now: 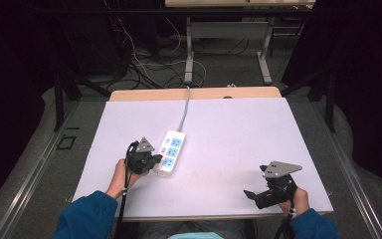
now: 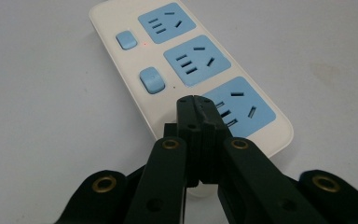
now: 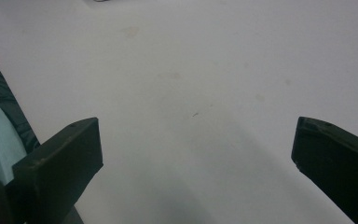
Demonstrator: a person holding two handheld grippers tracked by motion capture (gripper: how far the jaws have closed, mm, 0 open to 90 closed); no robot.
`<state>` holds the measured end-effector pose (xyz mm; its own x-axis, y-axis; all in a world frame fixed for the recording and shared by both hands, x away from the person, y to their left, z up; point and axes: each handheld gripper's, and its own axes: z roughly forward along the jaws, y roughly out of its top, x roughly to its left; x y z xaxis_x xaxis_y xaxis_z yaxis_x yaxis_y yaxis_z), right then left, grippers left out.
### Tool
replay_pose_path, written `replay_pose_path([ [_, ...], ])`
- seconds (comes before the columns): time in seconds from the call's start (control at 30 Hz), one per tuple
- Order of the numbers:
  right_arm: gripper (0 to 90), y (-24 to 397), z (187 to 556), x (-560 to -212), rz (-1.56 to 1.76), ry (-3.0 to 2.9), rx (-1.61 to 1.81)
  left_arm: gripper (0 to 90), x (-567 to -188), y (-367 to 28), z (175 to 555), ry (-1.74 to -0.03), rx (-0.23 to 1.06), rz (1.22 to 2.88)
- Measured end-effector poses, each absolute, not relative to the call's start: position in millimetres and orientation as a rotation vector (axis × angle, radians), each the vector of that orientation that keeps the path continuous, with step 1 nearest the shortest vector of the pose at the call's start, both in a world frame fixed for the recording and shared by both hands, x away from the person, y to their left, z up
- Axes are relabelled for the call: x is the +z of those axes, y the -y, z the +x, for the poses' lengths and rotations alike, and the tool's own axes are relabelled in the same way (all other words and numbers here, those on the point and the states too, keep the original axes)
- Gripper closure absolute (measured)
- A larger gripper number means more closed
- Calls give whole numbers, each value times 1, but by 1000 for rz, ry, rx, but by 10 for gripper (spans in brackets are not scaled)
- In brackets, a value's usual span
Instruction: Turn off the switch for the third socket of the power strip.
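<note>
A white power strip (image 1: 170, 151) with three blue sockets and blue switches lies near the middle of the white table, its grey cord running to the far edge. My left gripper (image 1: 155, 163) is shut, its tips over the strip's near end. In the left gripper view the closed jaws meet just above the strip (image 2: 135, 86), beside the nearest blue socket (image 2: 240, 107) and close to a blue switch (image 2: 152, 80); a small red light glows by the far switch. My right gripper (image 1: 251, 194) rests open at the table's front right, nothing between its jaws in the right gripper view (image 3: 193, 154).
The white table top (image 1: 238, 134) has a wooden strip at its far edge. Beyond it stand grey table legs (image 1: 189, 55) and tangled cables on the floor. The person's blue sleeves (image 1: 87, 216) come in at the bottom.
</note>
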<state>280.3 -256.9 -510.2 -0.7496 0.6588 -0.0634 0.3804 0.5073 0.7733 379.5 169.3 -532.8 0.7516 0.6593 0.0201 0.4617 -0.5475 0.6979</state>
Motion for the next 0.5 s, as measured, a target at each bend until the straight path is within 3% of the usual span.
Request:
replay_pose_path([
  [0.5, 15, 257, 280, -510, 866, -2403, 1107, 900, -533, -170, 380, -835, 364, 2245],
])
